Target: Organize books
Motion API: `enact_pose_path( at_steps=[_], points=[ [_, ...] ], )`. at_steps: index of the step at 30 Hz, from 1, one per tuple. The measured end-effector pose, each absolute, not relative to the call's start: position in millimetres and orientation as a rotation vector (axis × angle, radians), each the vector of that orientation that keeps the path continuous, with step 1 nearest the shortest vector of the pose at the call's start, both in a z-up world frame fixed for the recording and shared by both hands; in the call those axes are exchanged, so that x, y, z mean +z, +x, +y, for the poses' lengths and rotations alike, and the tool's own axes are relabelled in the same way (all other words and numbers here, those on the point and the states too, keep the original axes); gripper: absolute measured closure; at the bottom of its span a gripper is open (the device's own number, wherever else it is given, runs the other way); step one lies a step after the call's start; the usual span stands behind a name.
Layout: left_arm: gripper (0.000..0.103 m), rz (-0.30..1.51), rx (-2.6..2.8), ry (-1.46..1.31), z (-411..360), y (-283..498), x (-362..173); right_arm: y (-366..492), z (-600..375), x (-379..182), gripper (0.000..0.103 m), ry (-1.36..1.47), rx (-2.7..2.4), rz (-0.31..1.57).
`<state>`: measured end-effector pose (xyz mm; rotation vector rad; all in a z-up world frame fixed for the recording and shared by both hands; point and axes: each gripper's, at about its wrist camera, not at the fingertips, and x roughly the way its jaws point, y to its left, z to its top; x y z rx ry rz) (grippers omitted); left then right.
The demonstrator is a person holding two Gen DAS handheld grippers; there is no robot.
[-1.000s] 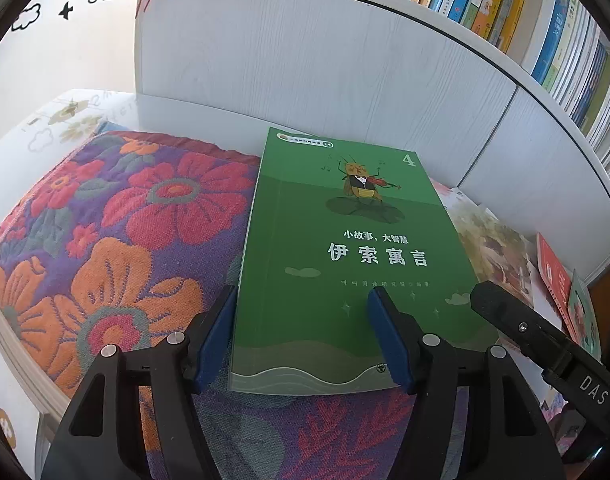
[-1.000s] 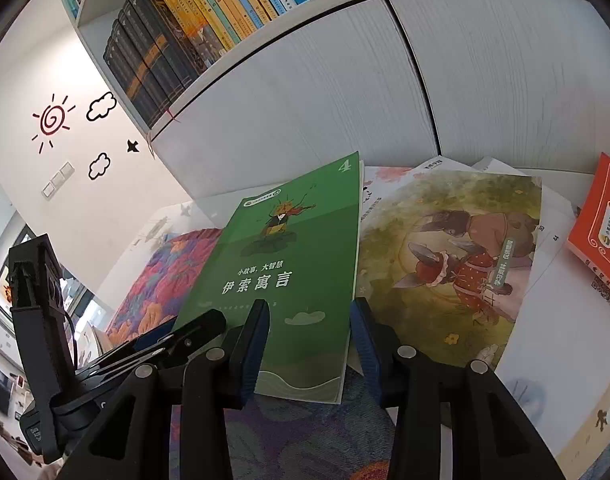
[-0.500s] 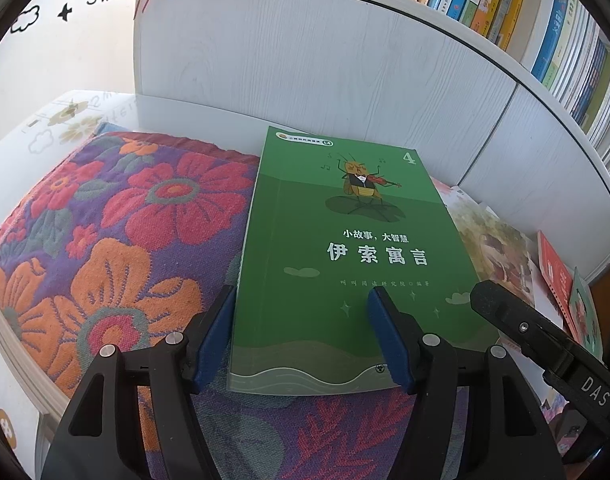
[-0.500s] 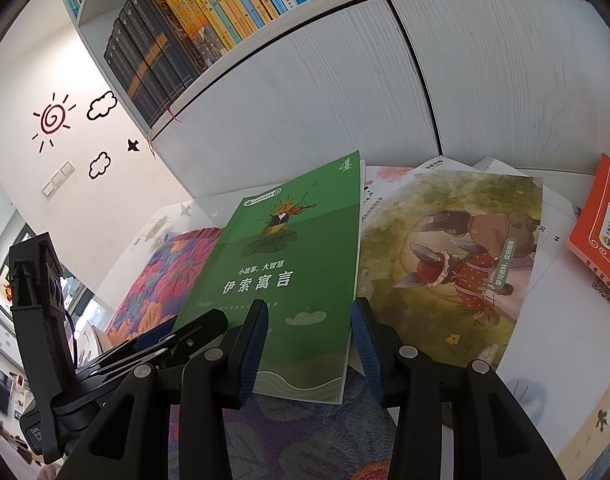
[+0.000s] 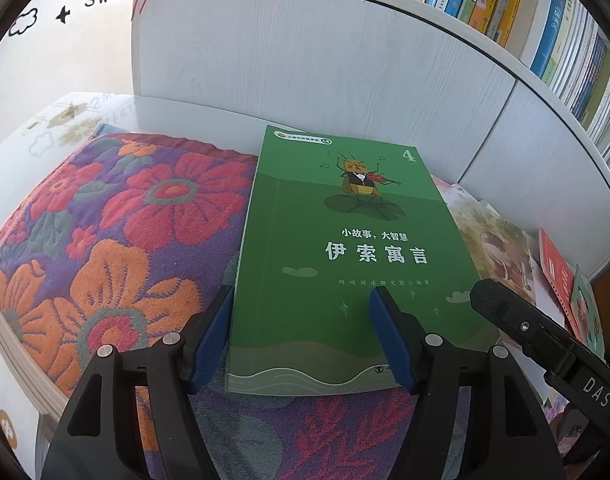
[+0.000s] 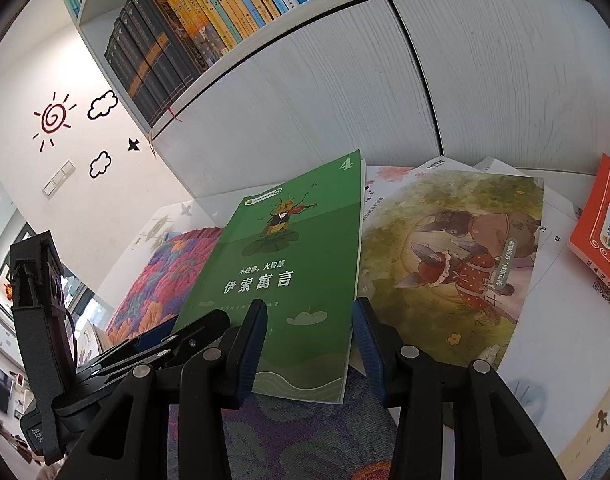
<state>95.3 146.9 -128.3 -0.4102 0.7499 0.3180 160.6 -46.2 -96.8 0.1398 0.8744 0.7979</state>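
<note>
A green paperback (image 5: 345, 240) with a violin-playing insect on its cover lies flat on a floral cloth (image 5: 125, 232). My left gripper (image 5: 301, 296) straddles the book's near left corner. One blue pad sits beside the spine, the other hovers over the cover, and the jaws are opening. In the right wrist view the same green book (image 6: 297, 248) has my right gripper (image 6: 309, 308) at its near right edge. One finger is over the cover and one is past the edge, and the pads do not press on the book.
A rabbit picture book (image 6: 457, 248) lies right of the green one, over loose white pages. An orange book (image 6: 601, 216) sits at the far right. White cabinet doors (image 5: 325, 60) rise behind, with a shelf of upright books (image 6: 185, 28) above. The floral cloth (image 6: 173, 272) extends left.
</note>
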Motion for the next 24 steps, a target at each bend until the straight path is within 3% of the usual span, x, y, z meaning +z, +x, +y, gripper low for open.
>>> enact_pose_path(
  at_steps=[18,24],
  points=[
    [0.034,0.753,0.317,-0.405,146,95,-129,159,-45,-96,0.059,0.134,0.797,0.873],
    [0.033,0.798,0.309,-0.286,132,97,-125,154,-40,-94,0.058,0.092,0.776,0.871]
  ],
)
